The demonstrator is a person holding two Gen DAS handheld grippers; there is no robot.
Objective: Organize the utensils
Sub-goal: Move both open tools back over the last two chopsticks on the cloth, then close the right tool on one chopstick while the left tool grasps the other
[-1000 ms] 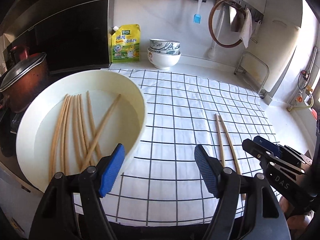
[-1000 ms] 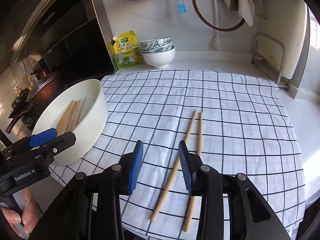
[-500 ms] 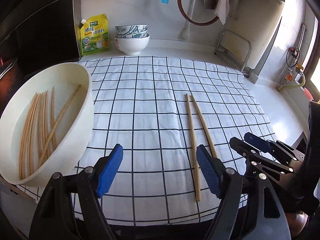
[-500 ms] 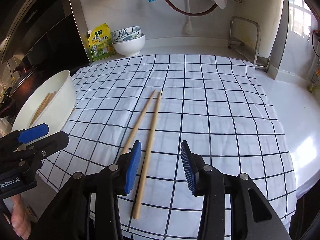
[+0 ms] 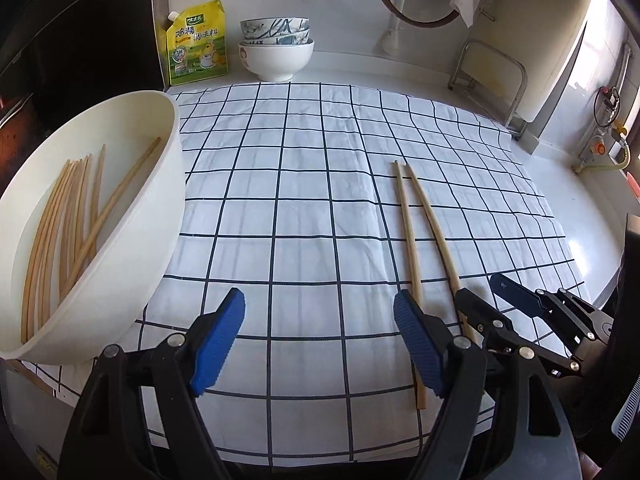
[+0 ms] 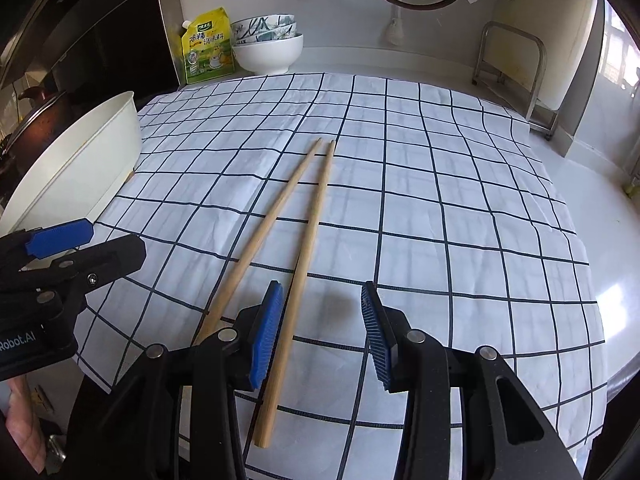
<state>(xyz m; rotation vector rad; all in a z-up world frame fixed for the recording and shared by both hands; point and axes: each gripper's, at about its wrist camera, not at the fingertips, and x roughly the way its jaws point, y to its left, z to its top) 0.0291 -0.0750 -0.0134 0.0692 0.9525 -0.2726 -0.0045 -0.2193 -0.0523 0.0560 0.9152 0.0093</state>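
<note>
Two wooden chopsticks (image 5: 408, 224) lie side by side on the checked cloth (image 5: 304, 184); they also show in the right wrist view (image 6: 312, 216). A large cream bowl (image 5: 160, 184) at the left holds several more chopsticks (image 5: 72, 216). My left gripper (image 5: 320, 340) is open and empty over the cloth's front edge, left of the pair. My right gripper (image 6: 320, 332) is open, low over the near ends of the pair, with one chopstick between its fingers. The right gripper also shows in the left wrist view (image 5: 500, 300).
Stacked white and patterned bowls (image 5: 276, 48) and a yellow pouch (image 5: 196, 44) stand at the back wall. A metal rack (image 5: 492, 80) stands at the back right. A dark pot (image 6: 36, 120) sits left of the cream bowl (image 6: 80, 168).
Both grippers have shifted right, away from the cream bowl. My right gripper has come down over the near ends of the two chopsticks. Both stay open.
</note>
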